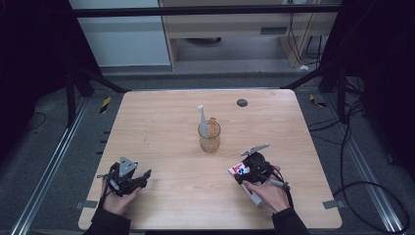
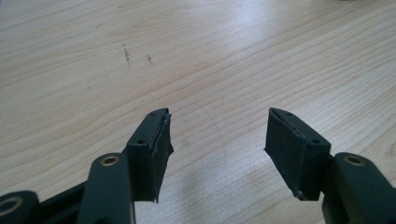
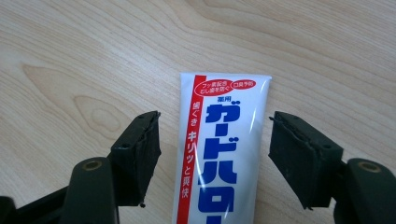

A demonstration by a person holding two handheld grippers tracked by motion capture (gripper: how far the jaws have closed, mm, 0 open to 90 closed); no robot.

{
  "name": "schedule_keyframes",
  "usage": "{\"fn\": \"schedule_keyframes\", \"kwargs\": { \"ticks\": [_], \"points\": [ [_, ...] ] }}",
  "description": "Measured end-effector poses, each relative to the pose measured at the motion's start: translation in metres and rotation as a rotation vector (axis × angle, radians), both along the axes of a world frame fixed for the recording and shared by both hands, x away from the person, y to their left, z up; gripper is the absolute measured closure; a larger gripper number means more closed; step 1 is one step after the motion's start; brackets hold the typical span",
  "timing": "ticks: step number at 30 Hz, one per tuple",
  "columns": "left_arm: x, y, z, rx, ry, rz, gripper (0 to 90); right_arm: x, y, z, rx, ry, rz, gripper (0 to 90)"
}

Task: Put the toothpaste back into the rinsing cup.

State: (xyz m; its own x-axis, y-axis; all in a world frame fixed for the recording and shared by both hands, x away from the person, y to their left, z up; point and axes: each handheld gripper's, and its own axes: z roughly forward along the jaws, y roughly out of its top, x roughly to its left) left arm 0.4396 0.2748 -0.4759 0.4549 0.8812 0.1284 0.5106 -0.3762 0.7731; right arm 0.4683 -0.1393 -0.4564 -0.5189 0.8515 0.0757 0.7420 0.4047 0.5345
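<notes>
The white plastic toothpaste tube (image 3: 219,149) with blue lettering and a red stripe is lying flat on the light wooden table (image 1: 161,122), near its front right corner. Its long axis is running from the person's right hand diagonally toward the table's middle, the flat crimped end pointing away from that hand; the cap end is hiding under the gripper, so it cannot be made out. The right gripper (image 3: 212,140) is straddling the tube with both pads standing clear of its sides, released, nothing clamped. Just beyond the tube, a clear amber glass cup (image 1: 210,137) is standing upright with what is probably a white toothbrush (image 1: 201,117) leaning inside. A small dark round disc (image 1: 242,103) is sitting near the far edge. The left gripper (image 2: 217,135) is hovering spread wide over bare wood, well apart from everything.
</notes>
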Motion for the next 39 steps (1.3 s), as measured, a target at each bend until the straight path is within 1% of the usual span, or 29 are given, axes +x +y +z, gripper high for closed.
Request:
{"fn": "schedule_keyframes", "kwargs": {
  "ticks": [3,4,10,14,17,22,29,35,39],
  "points": [
    [0.000,0.000,0.000,-0.003,0.000,0.002,40.0,0.002,0.002,-0.002,-0.004,0.006,-0.006,33.2],
    [0.000,0.000,0.000,-0.003,-0.001,0.002,40.0,0.003,0.001,-0.002,-0.011,0.007,0.002,33.1],
    [0.000,0.000,0.000,-0.001,0.001,0.000,40.0,0.006,0.004,-0.006,-0.018,0.020,0.001,33.1],
    [0.000,0.000,0.000,0.000,0.002,-0.001,40.0,0.008,0.004,-0.009,-0.030,0.034,-0.004,33.1],
    [0.000,0.000,0.000,0.000,0.003,-0.001,40.0,0.010,0.003,-0.011,-0.033,0.040,0.003,33.1],
    [0.000,0.000,-0.001,0.002,0.005,-0.002,39.9,0.011,0.004,-0.014,-0.038,0.064,0.004,33.2],
    [0.001,0.000,-0.001,0.002,0.009,-0.002,39.9,0.014,0.003,-0.018,-0.056,0.078,0.005,33.2],
    [0.001,0.000,-0.002,0.002,0.010,-0.002,39.9,0.015,0.004,-0.021,-0.056,0.097,0.005,34.2],
    [0.001,0.000,-0.002,0.001,0.012,-0.002,39.9,0.015,0.004,-0.021,-0.058,0.090,0.012,36.4]
  ]
}}
